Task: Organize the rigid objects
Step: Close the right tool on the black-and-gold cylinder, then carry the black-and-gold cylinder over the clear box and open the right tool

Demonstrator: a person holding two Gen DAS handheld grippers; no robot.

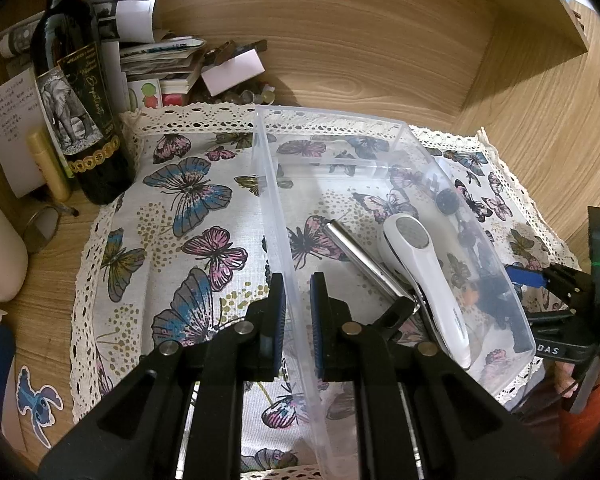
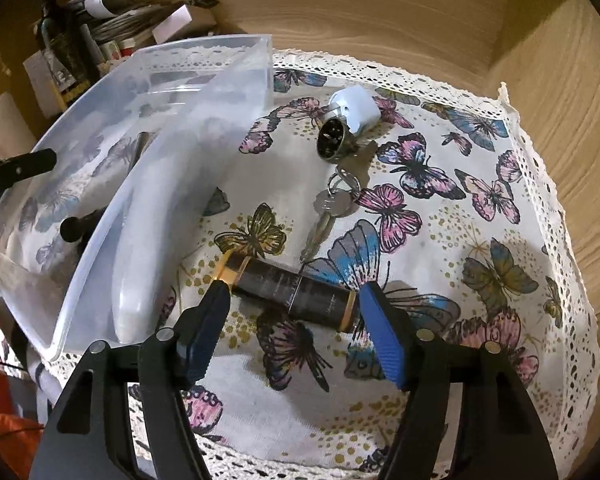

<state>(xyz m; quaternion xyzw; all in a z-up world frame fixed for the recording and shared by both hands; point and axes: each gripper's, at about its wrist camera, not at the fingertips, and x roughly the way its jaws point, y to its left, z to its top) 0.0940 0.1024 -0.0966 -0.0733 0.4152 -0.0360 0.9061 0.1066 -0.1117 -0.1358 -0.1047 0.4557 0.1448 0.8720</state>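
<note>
The left gripper [image 1: 298,304] is clamped on the clear bin's [image 1: 380,122] near wall, probably steadying it for loading. The right gripper [image 2: 294,312] stands open astride the dark gold-banded tube [image 2: 290,290], pads not pressing. Only the right view shows this tube and the lock with keys [image 2: 340,136] at twelve o'clock; the left shows the white handheld device [image 1: 424,276] binned.

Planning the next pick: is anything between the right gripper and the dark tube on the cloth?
Nothing visible. The right gripper is open, one finger at each end of the dark tube, which lies alone on the cloth. The keys lie beyond it, and the bin stands to its left.
</note>
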